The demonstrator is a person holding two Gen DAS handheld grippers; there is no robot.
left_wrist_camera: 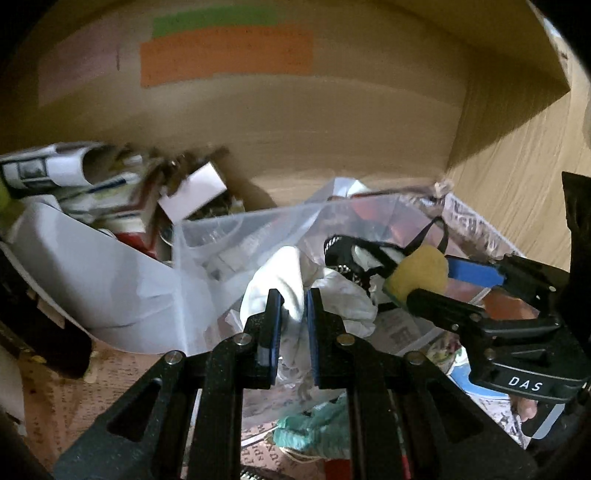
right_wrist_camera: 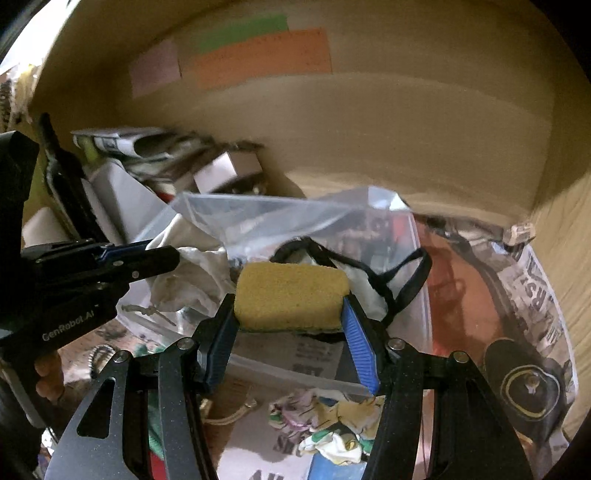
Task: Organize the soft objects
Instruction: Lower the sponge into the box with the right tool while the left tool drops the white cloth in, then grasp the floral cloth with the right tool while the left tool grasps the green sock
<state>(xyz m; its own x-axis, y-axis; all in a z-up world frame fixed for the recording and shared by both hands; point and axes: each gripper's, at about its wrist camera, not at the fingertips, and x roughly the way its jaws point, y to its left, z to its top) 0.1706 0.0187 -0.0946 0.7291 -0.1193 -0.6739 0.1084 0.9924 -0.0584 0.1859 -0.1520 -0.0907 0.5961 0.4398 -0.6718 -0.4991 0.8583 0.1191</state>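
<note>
1. The left gripper (left_wrist_camera: 293,301) has its two blue-padded jaws closed on a fold of white cloth (left_wrist_camera: 284,280), which bunches up just ahead of the fingertips and spills to either side of them.
2. The right gripper (right_wrist_camera: 290,314) clamps a yellow sponge (right_wrist_camera: 290,295) across its width, the sponge sitting level between the fingertips, its thin green underside just showing.
3. Seen from the left claw, the right one comes in from the right, and the sponge hangs just right of the white cloth, close to it but apart.
4. Right behind the sponge lies a black-strapped item (right_wrist_camera: 391,273), its loops draped over pale fabric.
5. Cloth and straps rest inside a clear plastic bag (right_wrist_camera: 280,214), whose open mouth stands up just beyond both claws.
6. Below the left claw, nearer the camera, is a teal knitted piece (left_wrist_camera: 314,428) on newspaper (left_wrist_camera: 476,225).
7. Beneath the right claw sits a crumpled patterned cloth (right_wrist_camera: 328,424).
8. Far ahead rises a cardboard wall (left_wrist_camera: 332,129) bearing an orange label (left_wrist_camera: 225,55) and a green label (left_wrist_camera: 214,22); to its left is blurred paper clutter.
</note>
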